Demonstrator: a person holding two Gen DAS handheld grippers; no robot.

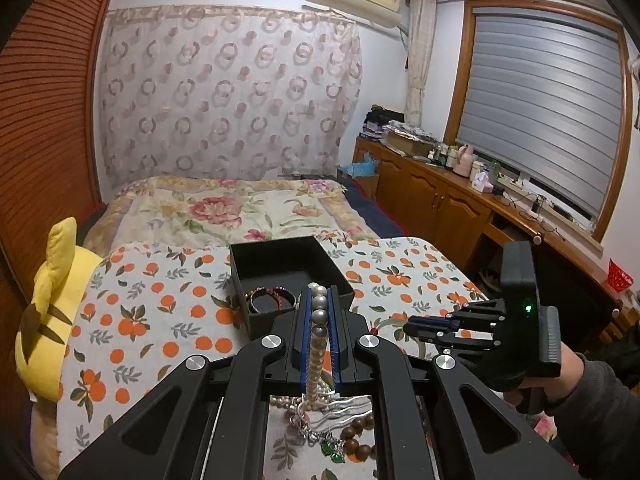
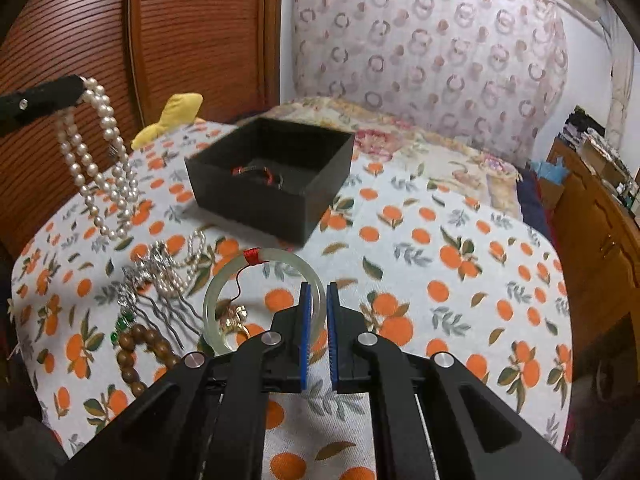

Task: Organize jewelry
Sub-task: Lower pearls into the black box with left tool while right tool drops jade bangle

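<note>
A pearl necklace (image 1: 319, 344) is seen clamped between the blue pads of the left tool (image 1: 319, 300), its strands trailing down toward a heap of jewelry (image 1: 328, 428) on the orange-print cloth (image 1: 160, 320); silver pieces, brown wooden beads (image 1: 358, 436) and a green stone (image 1: 334, 450) can be made out in that heap. Just beyond the tool tips an open black box (image 1: 280, 260) is set on the cloth, with a dark red-trimmed bangle (image 1: 272, 300) lying inside. To the right the right tool (image 1: 412, 326) is held above the cloth, its jaws apparently nearly together. A yellow plush toy (image 1: 48, 312) is seen at the left edge
</note>
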